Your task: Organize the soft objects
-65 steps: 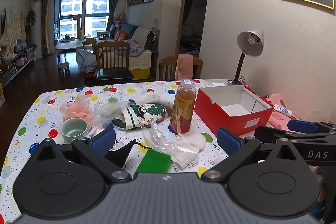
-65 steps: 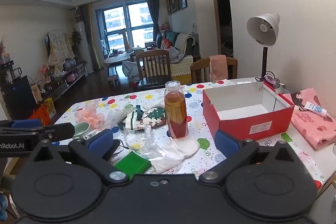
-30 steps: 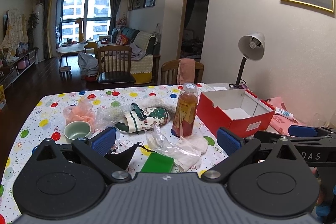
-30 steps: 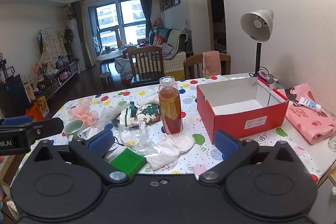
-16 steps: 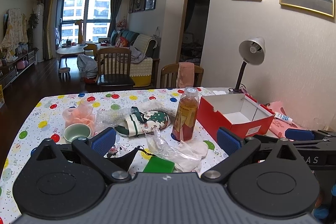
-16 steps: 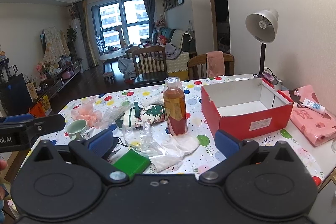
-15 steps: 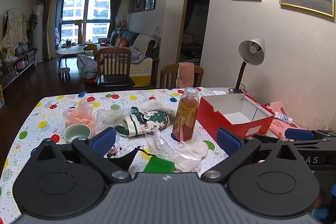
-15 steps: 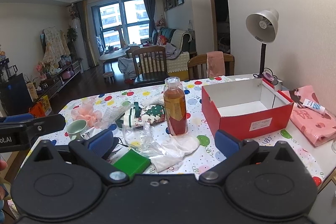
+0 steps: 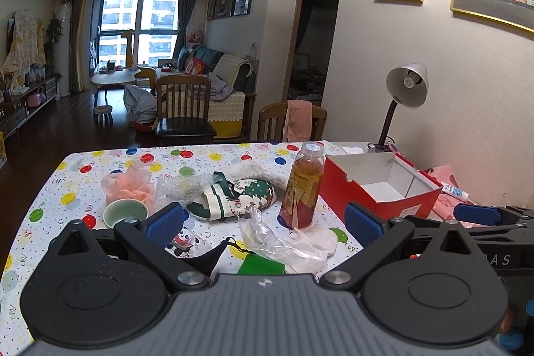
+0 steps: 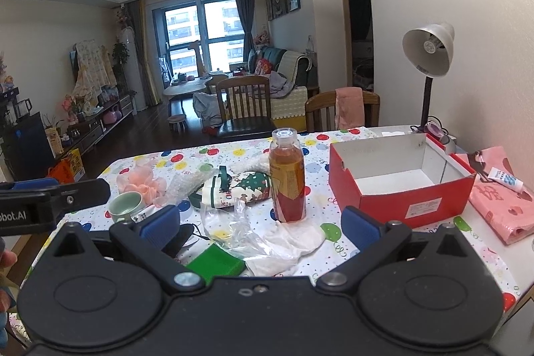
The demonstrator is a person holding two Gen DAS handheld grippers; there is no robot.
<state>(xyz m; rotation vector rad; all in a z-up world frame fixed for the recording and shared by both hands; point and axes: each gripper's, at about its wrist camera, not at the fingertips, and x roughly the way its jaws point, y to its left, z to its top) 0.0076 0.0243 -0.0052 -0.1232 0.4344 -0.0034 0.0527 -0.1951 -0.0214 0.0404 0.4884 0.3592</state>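
Both the left tool point(image 9: 263, 222) and right tool point(image 10: 260, 226) hover wide apart, empty. The limp white cloth sock point(image 10: 287, 247) lies on the polka-dot surface point(image 10: 337, 259) before the amber bottle point(image 10: 287, 175); light and floppy, it is probably best pinched at its bunched middle.

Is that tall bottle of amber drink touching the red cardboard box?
Apart. The right wrist view shows a strip of spotted tablecloth between the amber drink bottle and the red cardboard box.
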